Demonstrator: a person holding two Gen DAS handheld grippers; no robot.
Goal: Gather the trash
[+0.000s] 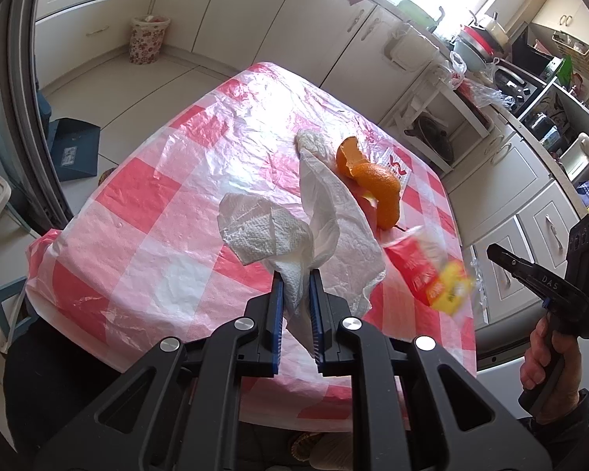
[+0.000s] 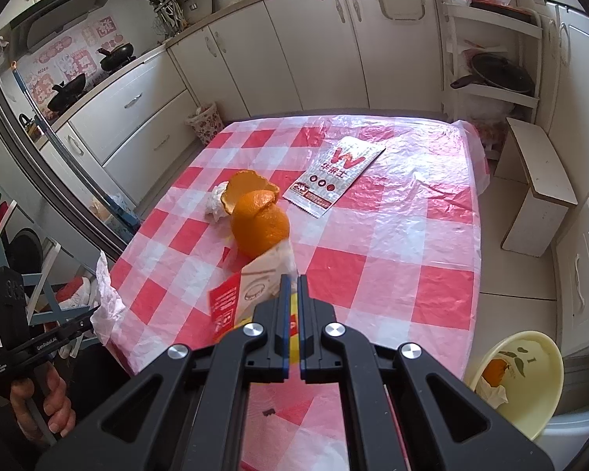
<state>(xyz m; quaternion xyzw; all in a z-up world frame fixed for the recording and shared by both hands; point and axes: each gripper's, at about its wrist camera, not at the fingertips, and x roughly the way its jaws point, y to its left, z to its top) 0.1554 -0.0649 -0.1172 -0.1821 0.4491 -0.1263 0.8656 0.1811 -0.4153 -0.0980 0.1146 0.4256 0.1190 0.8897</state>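
The left gripper [image 1: 296, 286] pinched a soft, light paper towel [image 1: 290, 243] above the near table [image 2: 412, 235], while the right gripper [image 2: 291, 294] clamped a thin, crushable wrapper [image 2: 251, 290], both best held by folds.

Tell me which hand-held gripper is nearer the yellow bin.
Right. The right hand-held gripper, clamping a red-yellow wrapper, has the yellow bin beside it; the left sits across the table.

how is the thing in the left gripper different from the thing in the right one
The left gripper pinches a white paper towel, soft and crumpled; the right gripper pinches a red and yellow wrapper, printed and glossy. The paper towel is plain, the wrapper carries text. Both are trash lifted above the checked tablecloth.
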